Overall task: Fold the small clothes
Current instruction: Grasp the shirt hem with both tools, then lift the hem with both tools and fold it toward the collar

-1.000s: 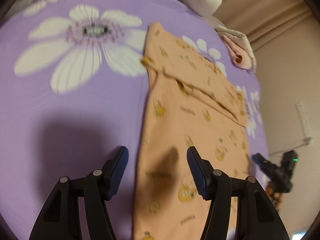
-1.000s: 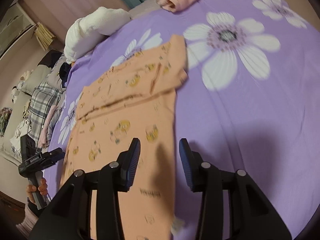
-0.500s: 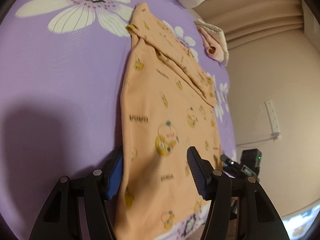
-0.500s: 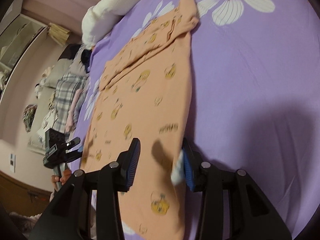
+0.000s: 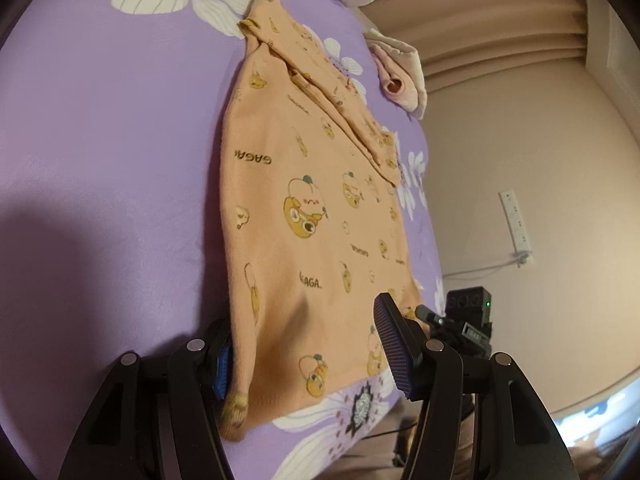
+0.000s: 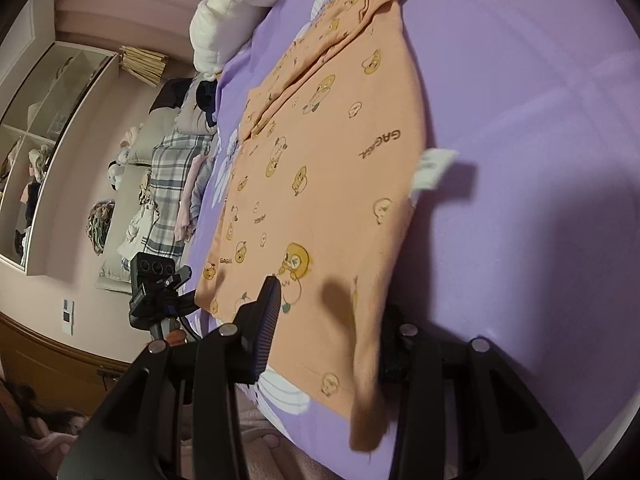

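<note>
An orange shirt (image 5: 304, 208) with little yellow ducks lies flat on a purple bed cover (image 5: 104, 168) with big white flowers. Past the far end of the shirt sits a fluffy white pillow (image 6: 236, 12). Off to one side of the shirt, by the wall, there is a rolled pink cloth (image 5: 400, 80). On the other side of the shirt lies a checked blanket (image 6: 168, 184). A white tag (image 6: 434, 168) sticks out from the shirt's side edge.

The left gripper (image 5: 304, 352) is at one near corner of the shirt. Its tongs stand apart, and the shirt's edge lies between them, right beside the left pad. The right gripper (image 6: 332, 328) is at the other near corner. Its tongs are narrower, with the shirt's edge between them. That edge hides the right pad, so it may be touching, but I cannot tell if it pinches yet
</note>
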`<state>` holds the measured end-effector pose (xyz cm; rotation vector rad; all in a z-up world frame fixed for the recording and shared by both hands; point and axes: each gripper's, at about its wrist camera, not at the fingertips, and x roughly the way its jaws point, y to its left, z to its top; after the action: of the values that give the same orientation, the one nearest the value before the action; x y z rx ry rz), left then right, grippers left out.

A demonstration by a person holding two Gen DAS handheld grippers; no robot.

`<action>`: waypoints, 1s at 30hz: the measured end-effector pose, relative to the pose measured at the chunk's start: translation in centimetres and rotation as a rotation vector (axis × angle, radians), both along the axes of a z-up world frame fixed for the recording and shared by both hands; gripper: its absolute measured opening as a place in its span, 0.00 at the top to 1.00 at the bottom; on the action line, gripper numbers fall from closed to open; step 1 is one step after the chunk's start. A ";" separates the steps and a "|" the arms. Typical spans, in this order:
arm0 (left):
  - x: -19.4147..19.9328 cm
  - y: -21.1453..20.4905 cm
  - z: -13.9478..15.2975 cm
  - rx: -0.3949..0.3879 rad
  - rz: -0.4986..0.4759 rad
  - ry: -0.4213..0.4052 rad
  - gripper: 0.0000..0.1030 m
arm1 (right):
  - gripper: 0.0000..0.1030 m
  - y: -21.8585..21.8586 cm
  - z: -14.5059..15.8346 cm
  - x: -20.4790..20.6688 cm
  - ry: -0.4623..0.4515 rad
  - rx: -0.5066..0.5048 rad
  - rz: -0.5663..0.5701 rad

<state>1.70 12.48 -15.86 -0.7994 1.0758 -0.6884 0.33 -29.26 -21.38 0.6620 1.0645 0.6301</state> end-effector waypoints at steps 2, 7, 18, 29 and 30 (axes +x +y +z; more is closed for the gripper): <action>0.3 -0.5 -0.1 0.023 -0.002 -0.007 0.43 | 0.64 0.4 0.1 0.7 0.004 -0.011 -0.003; 0.0 -0.7 0.1 0.043 -0.010 -0.024 0.43 | 0.63 0.9 0.4 1.2 0.005 -0.029 -0.020; 0.3 -0.6 -0.5 0.049 0.007 -0.015 0.56 | 0.66 0.9 0.4 0.5 -0.018 -0.055 -0.069; 0.9 0.0 -1.2 0.044 0.018 0.017 0.83 | 0.89 0.8 -0.2 0.9 -0.022 -0.081 -0.095; 0.9 0.0 -1.3 0.043 0.019 0.019 0.86 | 0.91 0.8 -0.3 1.0 -0.023 -0.082 -0.095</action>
<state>2.56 12.49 -17.13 -0.7793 1.0954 -0.6412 1.31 -28.49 -21.66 0.6283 1.0260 0.5082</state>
